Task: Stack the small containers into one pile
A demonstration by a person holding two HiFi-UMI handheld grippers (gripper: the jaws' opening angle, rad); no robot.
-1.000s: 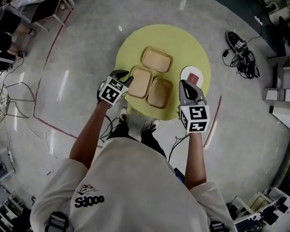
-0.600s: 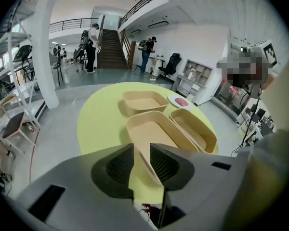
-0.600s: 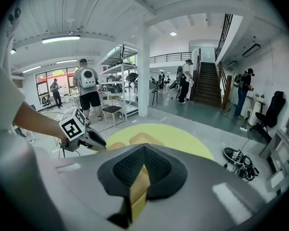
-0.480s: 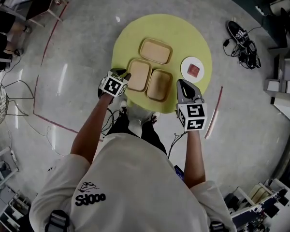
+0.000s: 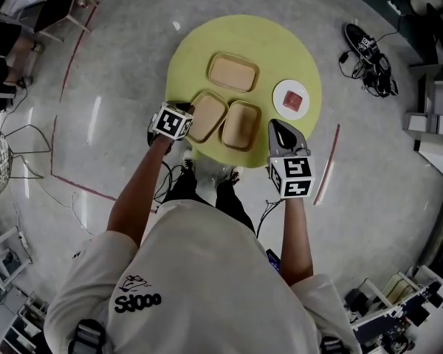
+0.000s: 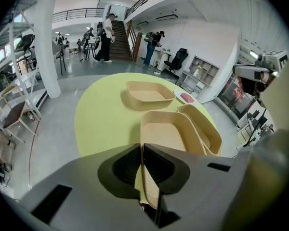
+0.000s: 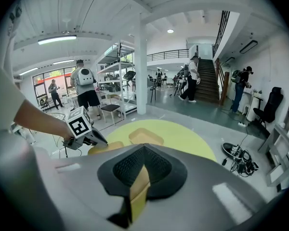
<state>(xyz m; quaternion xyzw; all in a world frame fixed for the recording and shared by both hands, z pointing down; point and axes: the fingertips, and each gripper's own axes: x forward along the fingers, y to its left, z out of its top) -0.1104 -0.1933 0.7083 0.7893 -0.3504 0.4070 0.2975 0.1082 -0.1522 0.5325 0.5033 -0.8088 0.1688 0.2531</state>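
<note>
– Containers, three shallow tan ones, lie singly on the round yellow table (image 5: 295,50) in the head view. The far container (image 5: 233,73) is toward twelve o'clock, the left container (image 5: 207,116) at seven and the right container (image 5: 241,125) at six, those two side by side. A white plate (image 5: 290,99) with something red on it sits at four.
– And the claws?
– The left gripper (image 5: 186,110) is at the left container's nine o'clock edge. The right gripper (image 5: 275,125) is just off the right container's three o'clock edge.
– What does the left gripper view give?
– Its jaws have just been closing, and they clench the left container's near wall, which stands thin between the pads. The right container lies at two o'clock from there, the far container at twelve.
– And the right gripper view?
– Its jaws are drawn together on a tan strip, seemingly the right container's wall. The left gripper shows at ten o'clock, the far container at twelve.
</note>
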